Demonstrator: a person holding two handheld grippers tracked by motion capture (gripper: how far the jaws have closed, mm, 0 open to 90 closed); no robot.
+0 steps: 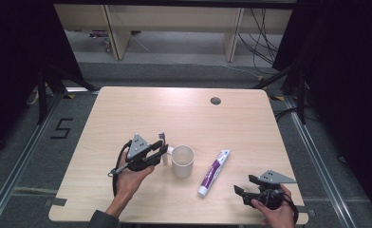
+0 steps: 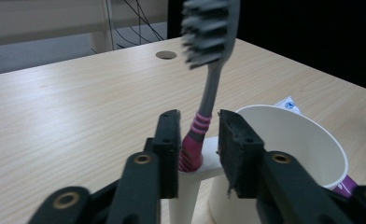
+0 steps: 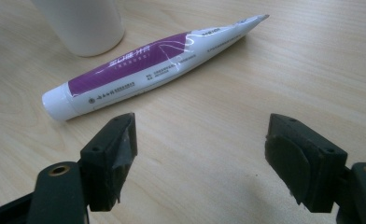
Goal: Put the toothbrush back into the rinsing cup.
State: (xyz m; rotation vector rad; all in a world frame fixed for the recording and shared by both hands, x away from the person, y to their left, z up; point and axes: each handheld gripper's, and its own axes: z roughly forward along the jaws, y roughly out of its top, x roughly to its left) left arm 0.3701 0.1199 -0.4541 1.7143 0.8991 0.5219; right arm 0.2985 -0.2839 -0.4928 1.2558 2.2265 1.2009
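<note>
Now my left tongs (image 2: 197, 135) sit loose around the grey-and-pink toothbrush (image 2: 208, 74) in the white cup's (image 2: 293, 154) holder; a bump could tip it. My right tongs (image 3: 200, 158) gape wide, empty.

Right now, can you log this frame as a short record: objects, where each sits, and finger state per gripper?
toothbrush: upright in the holder on the cup's side, head up
cup: white, mid-table
toothpaste tube: lying flat, right of the cup
left gripper: fingers around the toothbrush handle, a gap on one side
right gripper: fingers wide open, nothing between them, near the tube
</note>
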